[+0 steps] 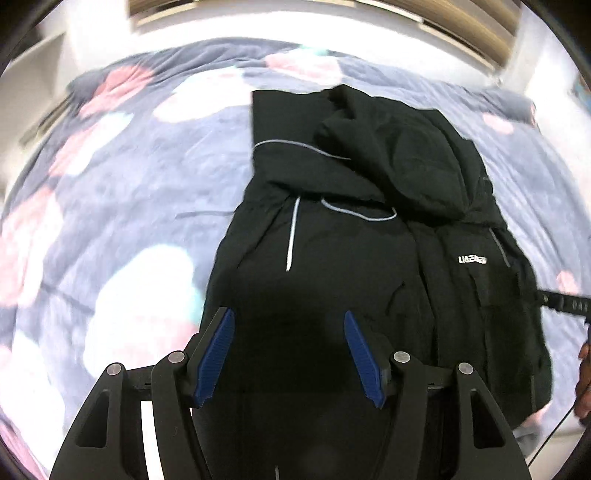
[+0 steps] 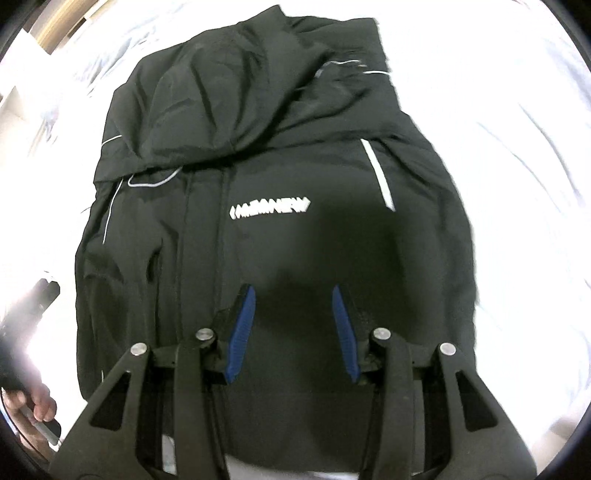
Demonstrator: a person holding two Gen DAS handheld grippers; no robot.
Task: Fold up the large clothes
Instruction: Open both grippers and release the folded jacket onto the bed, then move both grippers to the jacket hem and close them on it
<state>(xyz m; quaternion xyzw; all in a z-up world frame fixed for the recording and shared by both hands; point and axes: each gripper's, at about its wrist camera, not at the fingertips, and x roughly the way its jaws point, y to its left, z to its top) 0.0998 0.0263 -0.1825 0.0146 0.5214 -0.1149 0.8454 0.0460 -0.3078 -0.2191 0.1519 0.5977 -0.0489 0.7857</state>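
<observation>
Black hooded jacket [image 1: 354,236] lies spread on the bed [image 1: 122,192], front side up, its hood [image 1: 399,158] flopped down over the chest toward the far edge of the bed. A white logo [image 2: 269,211] sits on the chest beside the closed front placket, and pale reflective piping [image 2: 380,173] runs along the shoulder seams. The bedcover [image 1: 92,236] under it is grey-blue with large pink and white blotches; in the right wrist view it is so overexposed that it reads as plain white.

The left hand-held gripper [image 1: 288,350] hovers over the lower part of the jacket, its blue pads [image 1: 218,354] spread wide with only dark cloth between them, grasping nothing. The right hand-held gripper [image 2: 291,328] is likewise released, pads apart above the lower front of the jacket, nothing pinched.

At the right rim of the left wrist view a dark bar [image 1: 561,301] crosses the jacket's side, probably part of the other tool, though blur makes that uncertain. A bare hand [image 2: 33,400] shows at the lower left rim of the right wrist view, beside the jacket's edge. Wooden slats [image 1: 461,22] stand beyond the far edge of the bed.
</observation>
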